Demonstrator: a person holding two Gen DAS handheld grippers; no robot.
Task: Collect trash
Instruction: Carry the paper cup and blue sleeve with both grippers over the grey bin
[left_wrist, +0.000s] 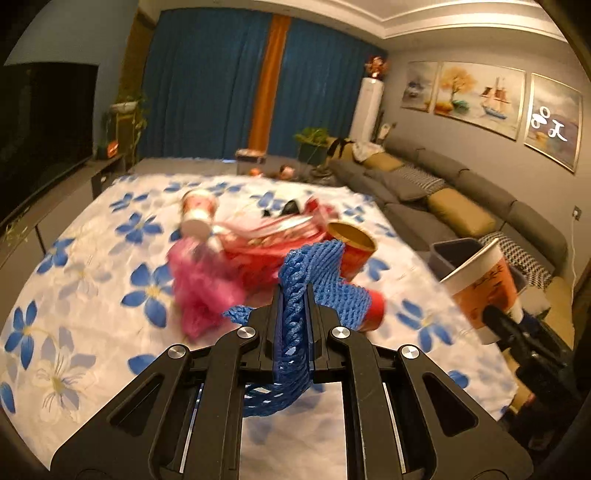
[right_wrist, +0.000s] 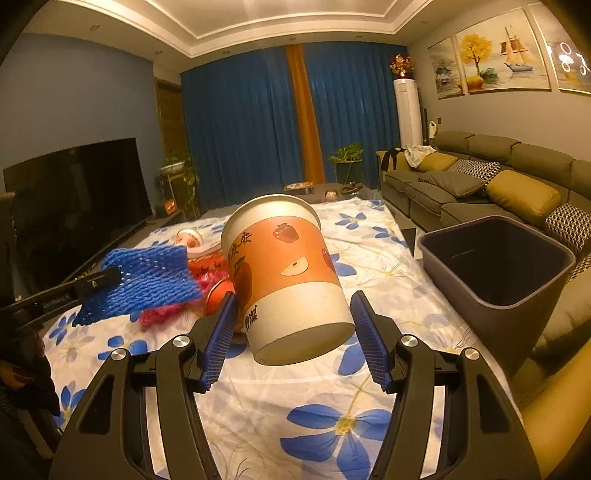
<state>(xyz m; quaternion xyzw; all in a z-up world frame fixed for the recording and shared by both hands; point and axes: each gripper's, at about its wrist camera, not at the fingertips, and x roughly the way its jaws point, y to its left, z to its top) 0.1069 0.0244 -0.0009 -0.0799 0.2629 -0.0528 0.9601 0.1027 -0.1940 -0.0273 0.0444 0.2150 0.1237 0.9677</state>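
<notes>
My left gripper (left_wrist: 291, 299) is shut on a blue foam net sleeve (left_wrist: 317, 273), held above the flowered tablecloth (left_wrist: 92, 229); the sleeve also shows in the right wrist view (right_wrist: 147, 280). My right gripper (right_wrist: 291, 314) grips an orange-and-white paper cup (right_wrist: 284, 273) between its blue pads, raised above the table; the cup also shows in the left wrist view (left_wrist: 480, 284). On the table lie a pink foam net (left_wrist: 203, 288), a red wrapper pile (left_wrist: 280, 236), a red can (left_wrist: 351, 251) and a small paper cup (left_wrist: 197, 214) on its side.
A dark grey bin (right_wrist: 495, 258) stands open at the table's right edge, beside the sofa (right_wrist: 480, 177). A TV (right_wrist: 74, 199) stands to the left. Blue curtains (right_wrist: 258, 122) and plants are at the back.
</notes>
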